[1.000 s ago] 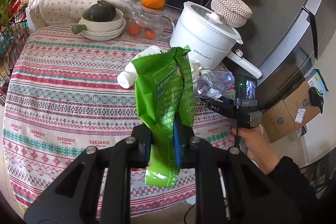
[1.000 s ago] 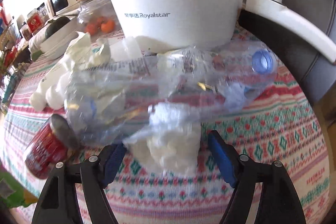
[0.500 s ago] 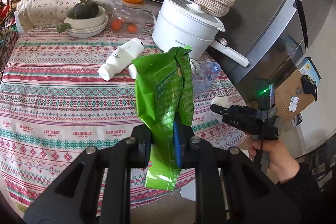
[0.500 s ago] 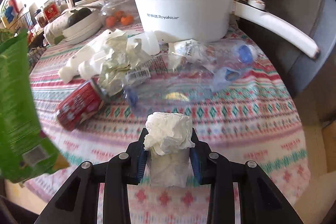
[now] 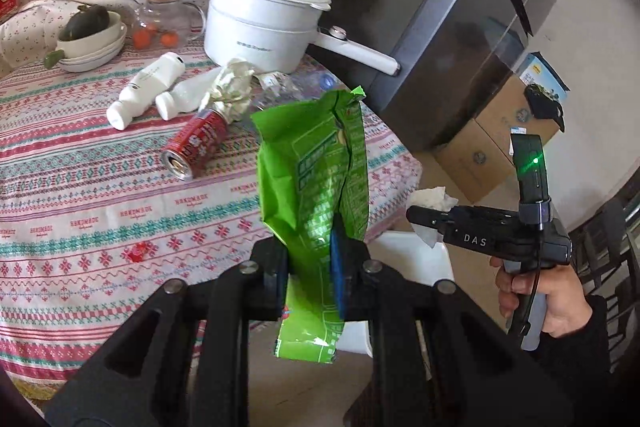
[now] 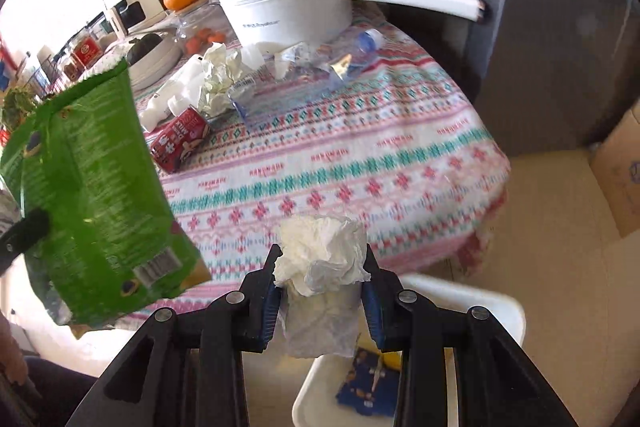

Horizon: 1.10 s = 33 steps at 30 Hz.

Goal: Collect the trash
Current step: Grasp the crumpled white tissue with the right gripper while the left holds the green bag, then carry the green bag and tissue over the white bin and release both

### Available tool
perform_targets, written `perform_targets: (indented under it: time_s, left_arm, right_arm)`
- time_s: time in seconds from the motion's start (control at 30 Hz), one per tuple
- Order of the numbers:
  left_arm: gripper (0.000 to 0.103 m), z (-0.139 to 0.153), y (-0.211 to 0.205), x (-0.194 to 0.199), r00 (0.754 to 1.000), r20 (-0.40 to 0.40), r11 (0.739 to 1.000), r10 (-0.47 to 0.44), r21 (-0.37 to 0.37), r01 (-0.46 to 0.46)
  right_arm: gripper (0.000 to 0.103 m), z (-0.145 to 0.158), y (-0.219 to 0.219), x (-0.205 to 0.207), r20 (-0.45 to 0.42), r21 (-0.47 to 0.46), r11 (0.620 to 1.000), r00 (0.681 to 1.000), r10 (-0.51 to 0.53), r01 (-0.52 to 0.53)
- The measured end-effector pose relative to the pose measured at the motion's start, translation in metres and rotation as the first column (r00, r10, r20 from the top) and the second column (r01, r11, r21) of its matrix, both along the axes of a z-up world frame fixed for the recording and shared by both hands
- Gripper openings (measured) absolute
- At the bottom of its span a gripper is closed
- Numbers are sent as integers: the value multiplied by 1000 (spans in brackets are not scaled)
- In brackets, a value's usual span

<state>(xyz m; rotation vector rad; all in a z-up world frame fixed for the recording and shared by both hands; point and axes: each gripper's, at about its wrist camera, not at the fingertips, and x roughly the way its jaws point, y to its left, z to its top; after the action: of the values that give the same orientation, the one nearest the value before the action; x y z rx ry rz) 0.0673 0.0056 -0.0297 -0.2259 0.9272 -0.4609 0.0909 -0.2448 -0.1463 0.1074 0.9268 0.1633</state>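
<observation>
Kitchen corner, bench (image 5: 80, 211) under patterned cloth, white bin (image 6: 472, 311) on floor below its edge. Green wrapper (image 5: 316, 187) clamped in left claw (image 5: 310, 267), crumpled tissue (image 6: 322, 255) clamped in right claw (image 6: 322, 301), both carried off bench. Step judged: transport to bin. Next: both positioned over bin, then released. Red can (image 5: 198, 143), white bottles (image 5: 146, 89) left on bench.

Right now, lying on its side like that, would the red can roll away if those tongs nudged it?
Probably: the red can lies on its side on flat cloth. Its open end suggests it's empty and light. The crumpled paper against its far end might check it.
</observation>
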Motion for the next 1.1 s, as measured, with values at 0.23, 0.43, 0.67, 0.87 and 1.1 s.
perform_targets:
  time_s: [0.23,0.43,0.67,0.87,1.1]
  left_arm:
    - [19,-17,-42,-9,991,-76,993,-113,-28,111]
    - [19,-38,-90,-12,963,-158,976,-218,-50,213]
    - [20,-68,-154,-22,924,-204,945,-322,-10,327]
    - [25,-93,-183,-29,906,-177,910,-385,93,405]
    - [53,-93,-196,-39,892,-106,867,-440,208,453]
  right_arm:
    - [37,1,-30,-30,25,-40,998,999,-37,38]
    - [37,-7,-67,-46,11,-38,995,996,-91,91]
    - [38,-18,-101,-60,-11,-28,991,991,-132,131]
    - [38,-29,-123,-66,-39,-31,987,987,-158,157]
    - [38,-38,-130,-68,-72,-32,989,986,-147,145]
